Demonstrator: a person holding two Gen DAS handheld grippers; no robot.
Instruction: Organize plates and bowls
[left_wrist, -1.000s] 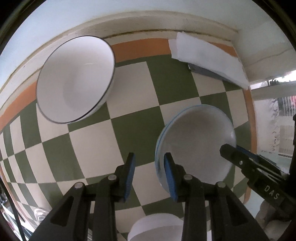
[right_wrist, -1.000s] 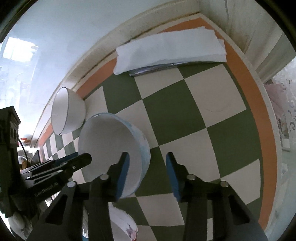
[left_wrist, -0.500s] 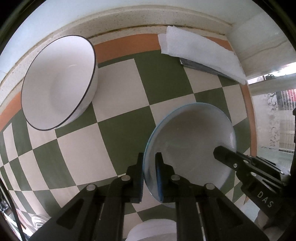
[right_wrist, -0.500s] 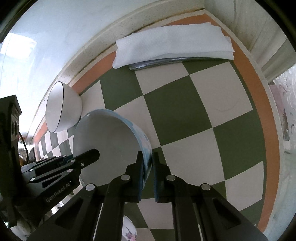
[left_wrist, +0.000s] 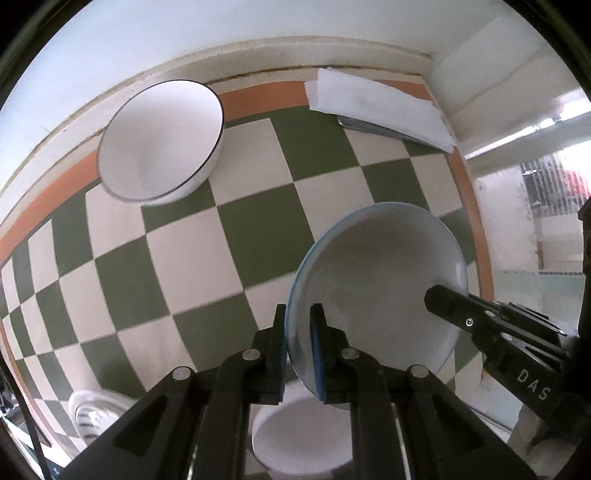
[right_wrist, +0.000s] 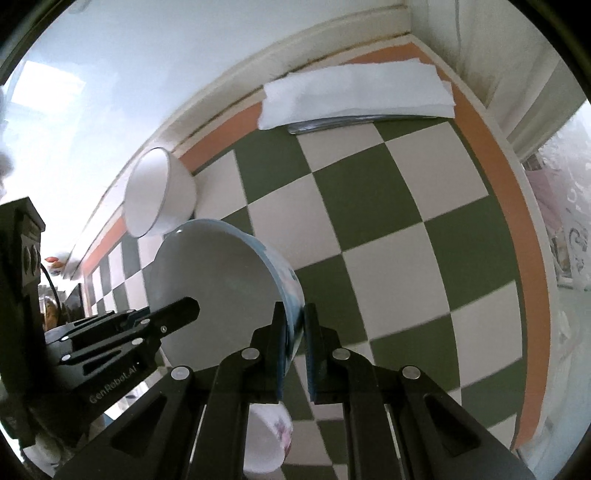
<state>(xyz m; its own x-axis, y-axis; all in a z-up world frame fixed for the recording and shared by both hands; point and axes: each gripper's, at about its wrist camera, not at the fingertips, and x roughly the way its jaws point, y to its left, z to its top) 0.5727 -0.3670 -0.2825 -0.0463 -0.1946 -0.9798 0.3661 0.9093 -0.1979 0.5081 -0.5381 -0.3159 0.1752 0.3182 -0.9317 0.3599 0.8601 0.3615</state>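
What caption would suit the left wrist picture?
Both tongs, left and right, grip a blue-rimmed bowl above the checkered cloth.

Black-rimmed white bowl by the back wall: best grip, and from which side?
Pinch the black-rimmed white bowl at its near rim, one finger inside the wall and one outside. It sits open side up with the thin rim exposed. Come from the table side, since the wall is close behind it. Both grippers are busy with the blue bowl.

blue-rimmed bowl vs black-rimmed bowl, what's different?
The blue-rimmed bowl has a pale blue rim; the black-rimmed bowl a thin dark line. The left gripper and right gripper clamp opposite rims of the first; the second sits untouched by the wall. Both are white inside.
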